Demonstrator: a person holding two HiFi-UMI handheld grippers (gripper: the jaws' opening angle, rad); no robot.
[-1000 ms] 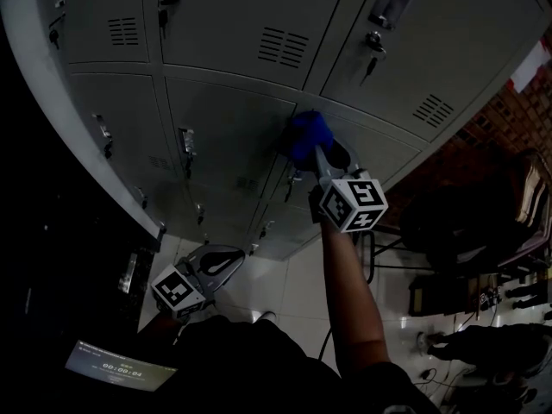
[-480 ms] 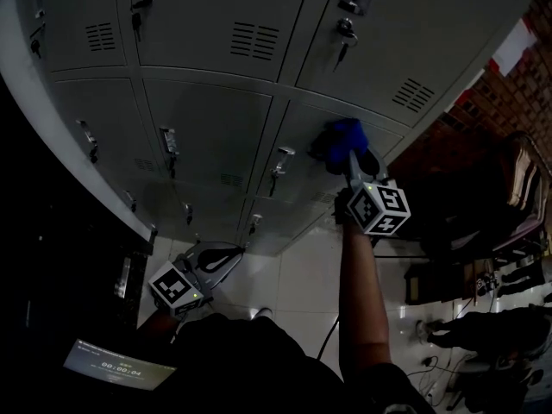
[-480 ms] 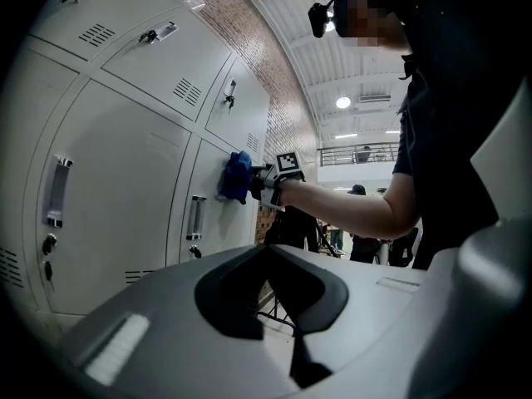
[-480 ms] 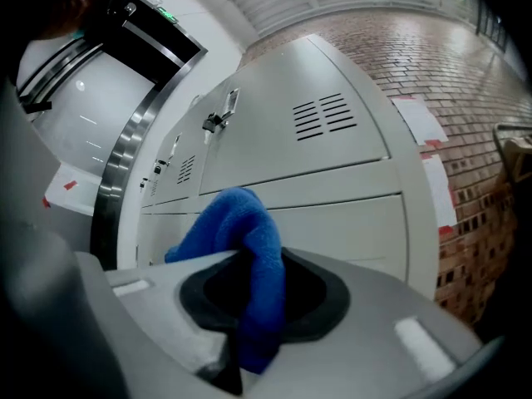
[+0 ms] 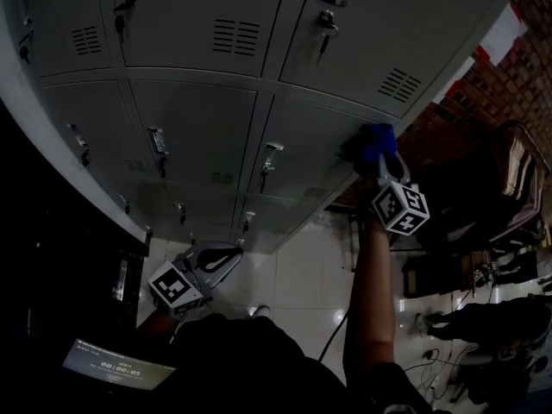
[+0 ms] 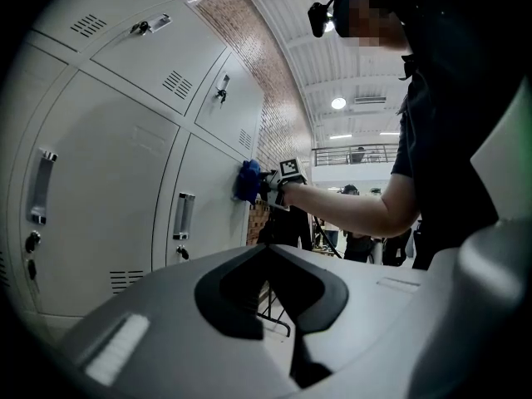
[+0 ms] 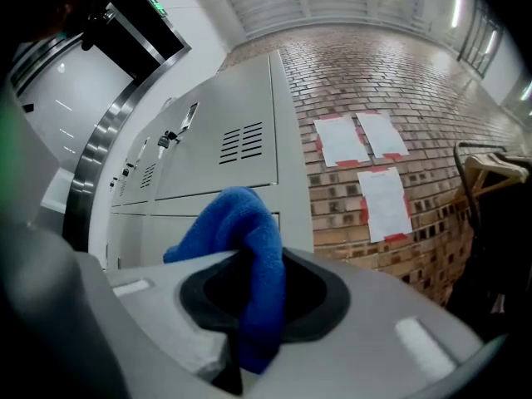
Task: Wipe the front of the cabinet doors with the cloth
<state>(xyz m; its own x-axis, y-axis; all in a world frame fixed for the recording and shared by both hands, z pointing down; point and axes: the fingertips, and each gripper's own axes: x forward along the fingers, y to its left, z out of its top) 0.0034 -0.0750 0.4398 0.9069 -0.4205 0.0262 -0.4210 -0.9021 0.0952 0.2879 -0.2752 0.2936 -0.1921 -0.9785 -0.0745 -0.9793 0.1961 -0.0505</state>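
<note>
Bunched blue cloth (image 5: 374,141) touches grey cabinet door (image 5: 306,136).

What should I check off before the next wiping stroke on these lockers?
1. Grip on the blue fuzzy cloth by the right gripper: ok, the jaws are shut on it.
2. Cloth against the grey metal cabinet door: ok, the left gripper view shows them touching.
3. Room to carry on rightward: not ok, the cloth sits at the door's right edge.
4. The door's metal handle clear of the cloth: ok, it is apart, to the left.
5. The left gripper out of the way: ok, held low, shut and empty.
6. Door surface clean: cannot tell, the pictures are too dark.
</note>
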